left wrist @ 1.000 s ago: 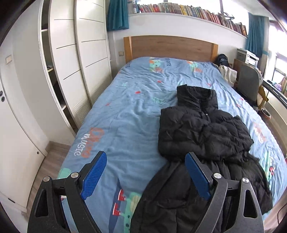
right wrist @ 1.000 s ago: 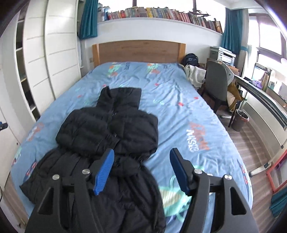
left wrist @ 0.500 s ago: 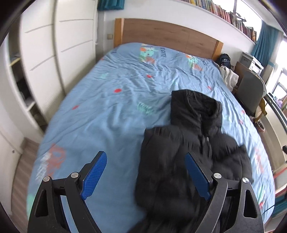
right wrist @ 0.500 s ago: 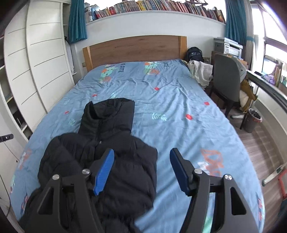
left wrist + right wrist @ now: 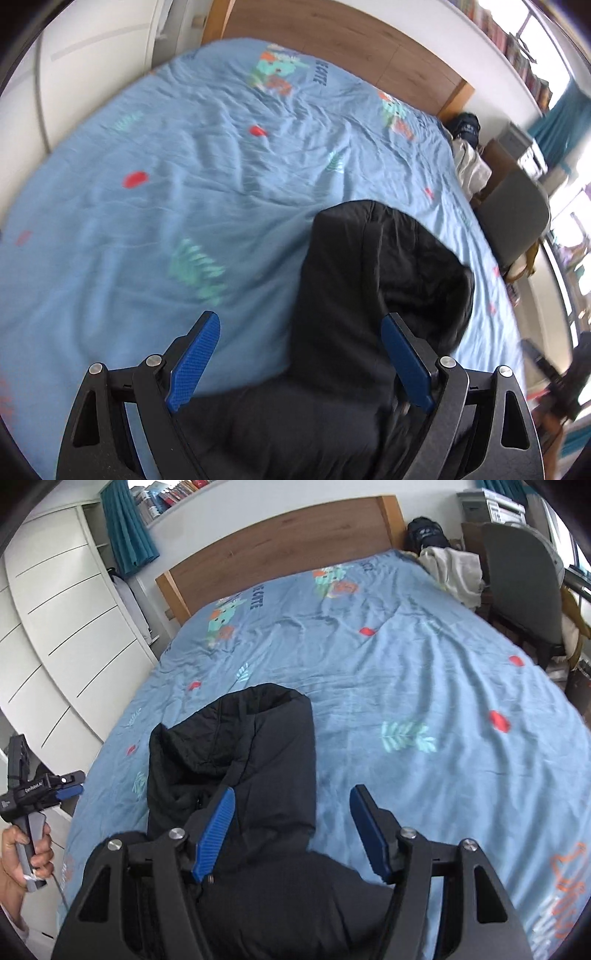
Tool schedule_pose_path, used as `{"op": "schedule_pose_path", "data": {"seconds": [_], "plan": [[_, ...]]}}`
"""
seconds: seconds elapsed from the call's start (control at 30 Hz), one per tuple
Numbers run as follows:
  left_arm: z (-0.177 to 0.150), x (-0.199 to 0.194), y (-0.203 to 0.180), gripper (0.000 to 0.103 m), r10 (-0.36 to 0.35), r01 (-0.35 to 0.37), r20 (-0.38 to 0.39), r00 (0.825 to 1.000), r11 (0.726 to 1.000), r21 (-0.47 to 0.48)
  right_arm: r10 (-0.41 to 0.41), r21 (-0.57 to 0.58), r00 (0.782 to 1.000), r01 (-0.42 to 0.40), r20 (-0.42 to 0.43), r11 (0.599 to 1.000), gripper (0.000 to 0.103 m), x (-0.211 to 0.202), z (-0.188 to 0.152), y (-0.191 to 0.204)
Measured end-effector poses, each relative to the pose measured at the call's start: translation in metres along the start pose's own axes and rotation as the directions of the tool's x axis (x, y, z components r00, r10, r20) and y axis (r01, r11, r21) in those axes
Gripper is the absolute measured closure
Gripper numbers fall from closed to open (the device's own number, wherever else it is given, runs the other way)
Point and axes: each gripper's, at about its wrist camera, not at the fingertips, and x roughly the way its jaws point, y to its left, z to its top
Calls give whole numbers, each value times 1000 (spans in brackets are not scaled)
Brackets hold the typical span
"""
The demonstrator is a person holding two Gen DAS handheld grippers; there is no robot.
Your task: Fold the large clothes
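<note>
A black puffer jacket [image 5: 373, 280] lies on the blue bed, collar toward the headboard. It also shows in the right wrist view [image 5: 255, 753]. My left gripper [image 5: 299, 365] is open and empty, hovering over the jacket's left shoulder, its right finger above the black fabric. My right gripper [image 5: 291, 830] is open and empty over the jacket's right shoulder, just below the collar. The left gripper, held in a hand, also shows at the left edge of the right wrist view [image 5: 66, 788].
The blue patterned bed cover [image 5: 424, 672] spreads around the jacket. A wooden headboard [image 5: 280, 557] stands at the far end. White wardrobes [image 5: 62, 627] line the left side. A grey chair [image 5: 524, 594] and a pale garment [image 5: 454, 572] sit at the right.
Both grippers have moved forward along the jacket toward its collar and lower to the bed. The folded sleeves have dropped out of view. Both grippers stay open.
</note>
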Motion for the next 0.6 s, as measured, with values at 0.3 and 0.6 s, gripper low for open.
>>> {"op": "schedule_pose_path", "data": {"seconds": [0.3, 0.6], "plan": [[38, 93, -1, 15, -81, 79, -10, 997, 989, -124, 98, 137, 995, -99, 11, 986, 33, 104, 42, -18], [47, 157, -4, 16, -58, 43, -73, 996, 982, -185, 82, 112, 993, -73, -85, 991, 34, 176, 57, -4]]}}
